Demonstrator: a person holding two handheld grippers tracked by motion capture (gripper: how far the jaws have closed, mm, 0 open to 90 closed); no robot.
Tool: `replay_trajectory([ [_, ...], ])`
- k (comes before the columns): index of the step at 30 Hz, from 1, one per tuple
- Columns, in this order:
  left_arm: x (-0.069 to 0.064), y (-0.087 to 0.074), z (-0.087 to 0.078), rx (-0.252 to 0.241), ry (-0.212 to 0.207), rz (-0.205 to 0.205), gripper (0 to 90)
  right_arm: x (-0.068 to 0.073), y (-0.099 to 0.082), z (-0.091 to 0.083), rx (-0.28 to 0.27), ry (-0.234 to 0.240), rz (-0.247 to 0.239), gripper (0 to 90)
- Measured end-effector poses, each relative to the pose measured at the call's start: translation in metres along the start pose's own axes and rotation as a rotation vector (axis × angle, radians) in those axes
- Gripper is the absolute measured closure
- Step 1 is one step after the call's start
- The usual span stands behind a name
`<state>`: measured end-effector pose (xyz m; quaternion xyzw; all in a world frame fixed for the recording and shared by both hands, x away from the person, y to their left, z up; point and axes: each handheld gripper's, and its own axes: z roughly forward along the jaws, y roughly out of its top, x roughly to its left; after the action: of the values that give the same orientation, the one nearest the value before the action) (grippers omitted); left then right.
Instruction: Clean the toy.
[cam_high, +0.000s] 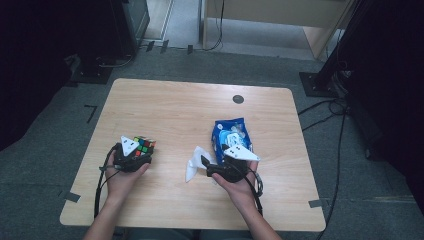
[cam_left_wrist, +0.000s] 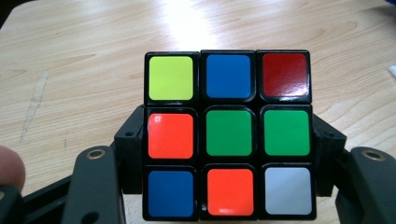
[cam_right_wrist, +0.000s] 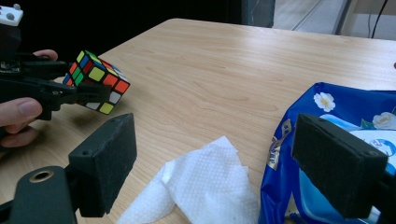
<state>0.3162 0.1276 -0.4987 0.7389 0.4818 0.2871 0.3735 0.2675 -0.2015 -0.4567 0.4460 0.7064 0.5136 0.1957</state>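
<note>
Cube (cam_left_wrist: 227, 135) sits clamped in left claw (cam_high: 134, 159), off the worktop (cam_high: 175, 105) at its left-front. Rigid, light, slick plastic w/ layers prone to twisting, so grip flat opposite faces. Right claw (cam_right_wrist: 233, 163) gapes wide, empty, over wipe (cam_right_wrist: 196, 186) beside blue pack (cam_right_wrist: 327, 116).

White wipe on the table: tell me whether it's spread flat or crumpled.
Crumpled. The white wipe lies bunched with raised folds beside the blue pack, between the right gripper's open jaws.
</note>
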Motion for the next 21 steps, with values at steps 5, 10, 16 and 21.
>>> replay_trajectory([
  [5,-0.004,0.001,0.003,0.016,0.004,0.022,34.0,0.000,-0.001,-0.001,-0.002,-0.009,-0.002,14.7],
  [10,-0.007,0.001,0.007,0.042,-0.011,0.021,34.0,0.001,0.000,-0.001,-0.002,-0.013,-0.002,14.9],
  [16,-0.010,0.000,0.010,0.043,-0.023,0.017,33.9,0.001,-0.002,0.000,0.008,-0.011,-0.002,15.1],
  [21,-0.012,0.001,0.012,0.041,-0.041,0.001,33.8,0.001,-0.002,0.000,0.010,-0.012,0.000,15.2],
])
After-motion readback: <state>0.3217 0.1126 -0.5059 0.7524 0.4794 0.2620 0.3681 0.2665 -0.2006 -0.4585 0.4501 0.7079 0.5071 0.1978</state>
